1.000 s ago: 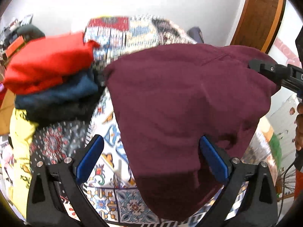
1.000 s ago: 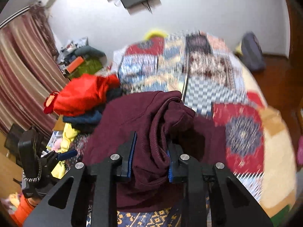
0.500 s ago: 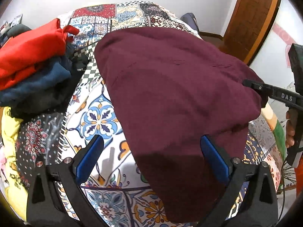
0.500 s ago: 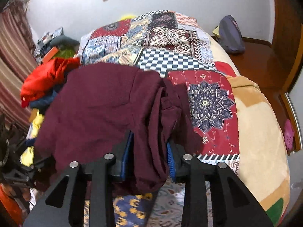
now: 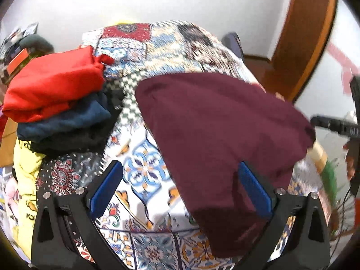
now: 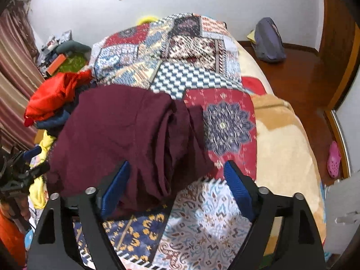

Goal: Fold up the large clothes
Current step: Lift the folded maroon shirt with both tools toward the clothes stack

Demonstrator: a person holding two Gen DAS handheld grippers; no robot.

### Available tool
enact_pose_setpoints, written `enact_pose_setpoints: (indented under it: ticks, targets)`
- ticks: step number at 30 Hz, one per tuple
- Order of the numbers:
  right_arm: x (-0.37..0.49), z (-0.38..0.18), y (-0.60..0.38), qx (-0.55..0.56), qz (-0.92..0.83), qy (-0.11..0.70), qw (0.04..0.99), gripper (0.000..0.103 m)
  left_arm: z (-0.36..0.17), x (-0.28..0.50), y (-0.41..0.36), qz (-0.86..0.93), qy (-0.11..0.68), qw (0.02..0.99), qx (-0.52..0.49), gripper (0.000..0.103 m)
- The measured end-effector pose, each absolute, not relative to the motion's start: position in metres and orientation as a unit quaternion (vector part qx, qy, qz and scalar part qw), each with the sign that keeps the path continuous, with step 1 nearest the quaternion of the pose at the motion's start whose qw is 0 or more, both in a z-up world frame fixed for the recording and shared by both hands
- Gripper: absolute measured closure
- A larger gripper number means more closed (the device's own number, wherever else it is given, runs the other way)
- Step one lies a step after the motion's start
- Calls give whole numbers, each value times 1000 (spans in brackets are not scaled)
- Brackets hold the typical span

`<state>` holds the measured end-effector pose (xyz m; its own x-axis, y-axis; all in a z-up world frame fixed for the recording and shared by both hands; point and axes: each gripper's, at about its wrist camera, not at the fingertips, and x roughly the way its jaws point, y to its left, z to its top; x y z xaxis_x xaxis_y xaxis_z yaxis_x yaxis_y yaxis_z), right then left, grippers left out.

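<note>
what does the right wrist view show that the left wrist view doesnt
Only the right wrist view shows the striped curtain, the pink shoe on the floor, and the right claw, whose jaws have just been opening around the maroon garment's bunched edge. Only the left wrist view shows the left claw, open. Both show the maroon garment on the patchwork bedspread and the red-topped clothes stack.

The maroon garment [image 6: 126,135] covers the middle of the bed [image 6: 285,144]. On its left a stack of folded clothes [image 5: 58,103] topped by a red piece stands close, leaving only a narrow strip of patterned bedspread [image 5: 139,168] between them. To the garment's right, the bedspread and beige blanket lie open and low, free to the bed's edge.
</note>
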<state>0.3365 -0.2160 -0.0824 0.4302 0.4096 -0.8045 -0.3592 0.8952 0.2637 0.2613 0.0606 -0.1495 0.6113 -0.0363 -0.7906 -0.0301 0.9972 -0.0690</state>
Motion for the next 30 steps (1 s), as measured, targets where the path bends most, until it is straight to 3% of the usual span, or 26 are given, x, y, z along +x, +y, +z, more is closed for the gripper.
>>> enact_pose_setpoints:
  ticks: [3,13,15,27,30]
  targets:
    - [349,-84,-213,46,231,481,844,9,-149,276,74,5,444,894,-68,0]
    - [411,-141,-210,104,259,558,781,7,-205,328,92,-75,527,812,-240,0]
    - [419,-154,-210,112,269,571,768,0,-216,336,91,-83,535,800,-258,0]
    - [457,-206,-204,225,346,625,662,0,-248,366,99,-131,558,747,-336,0]
    - [456,-203,-200,225,351,619,665,0,-247,370,99,-138,552,752,-334,6]
